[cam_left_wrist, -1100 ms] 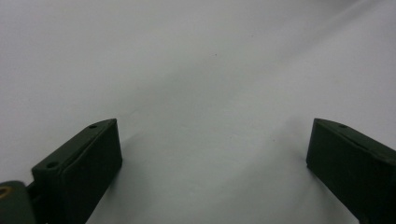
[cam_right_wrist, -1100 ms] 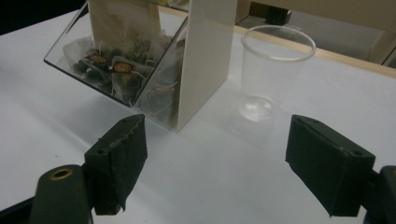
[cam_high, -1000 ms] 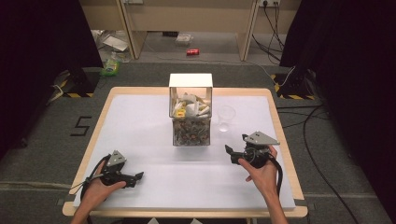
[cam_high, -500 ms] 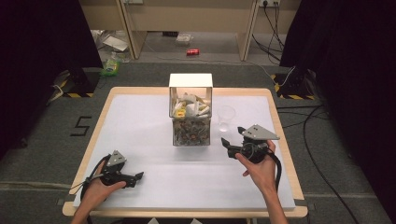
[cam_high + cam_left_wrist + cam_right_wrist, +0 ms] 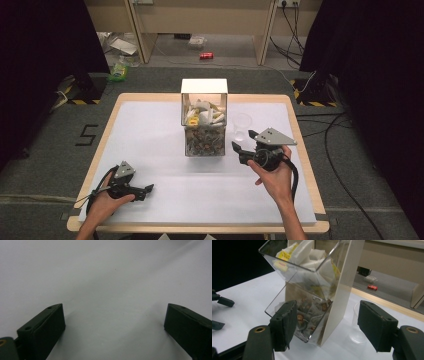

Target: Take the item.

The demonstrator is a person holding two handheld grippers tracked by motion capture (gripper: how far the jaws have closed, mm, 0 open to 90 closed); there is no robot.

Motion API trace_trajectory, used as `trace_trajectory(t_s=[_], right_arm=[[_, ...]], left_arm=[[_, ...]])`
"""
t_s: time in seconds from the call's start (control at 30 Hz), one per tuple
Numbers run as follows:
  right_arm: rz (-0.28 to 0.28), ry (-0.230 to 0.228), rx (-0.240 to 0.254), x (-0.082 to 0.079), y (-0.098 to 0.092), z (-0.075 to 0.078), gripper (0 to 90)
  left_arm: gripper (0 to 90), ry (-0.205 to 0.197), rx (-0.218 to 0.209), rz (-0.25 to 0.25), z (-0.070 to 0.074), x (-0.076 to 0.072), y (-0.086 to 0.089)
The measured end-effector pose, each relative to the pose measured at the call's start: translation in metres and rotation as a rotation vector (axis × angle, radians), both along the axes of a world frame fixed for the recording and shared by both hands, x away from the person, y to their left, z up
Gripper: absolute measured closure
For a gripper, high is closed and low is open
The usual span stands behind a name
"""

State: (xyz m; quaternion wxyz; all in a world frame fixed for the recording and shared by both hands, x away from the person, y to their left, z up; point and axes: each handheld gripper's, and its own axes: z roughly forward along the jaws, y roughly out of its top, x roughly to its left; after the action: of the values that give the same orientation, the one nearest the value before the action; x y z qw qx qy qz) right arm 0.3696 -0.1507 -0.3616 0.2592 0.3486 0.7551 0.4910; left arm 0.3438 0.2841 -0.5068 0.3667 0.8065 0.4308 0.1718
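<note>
The clear dispenser box (image 5: 312, 290) is sitting near the table's middle, just beyond the right gripper (image 5: 329, 327), whose jaws have just been closing and are now standing partly apart with nothing between them. From that gripper's own camera, the left jaw is lining up with the box's lower compartment of dark packets (image 5: 309, 315) and the right jaw is pointing toward the clear plastic cup (image 5: 359, 325) standing just beside the box (2 targets, close together). That closeness is looking like the main risk: a jaw reaching for a packet could be clipping the light cup and tipping it, or nudging the tall box. The upper compartment's white sachets (image 5: 307, 255) are heaped loosely, so a careless pull could be dragging out several at once. Further out, the left gripper (image 5: 142, 190) is resting low over the white table cover (image 5: 150, 130), jaws wide and empty, well apart from the box.
</note>
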Motion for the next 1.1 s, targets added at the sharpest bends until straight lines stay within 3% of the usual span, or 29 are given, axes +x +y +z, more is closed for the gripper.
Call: trace_trajectory(t_s=[1.1], right_arm=[[0.086, -0.071, 0.024, 0.014, 0.037, 0.037, 41.3]], left_arm=[[2.7, 0.0, -0.001, 0.0, 0.0, 0.0, 0.0]])
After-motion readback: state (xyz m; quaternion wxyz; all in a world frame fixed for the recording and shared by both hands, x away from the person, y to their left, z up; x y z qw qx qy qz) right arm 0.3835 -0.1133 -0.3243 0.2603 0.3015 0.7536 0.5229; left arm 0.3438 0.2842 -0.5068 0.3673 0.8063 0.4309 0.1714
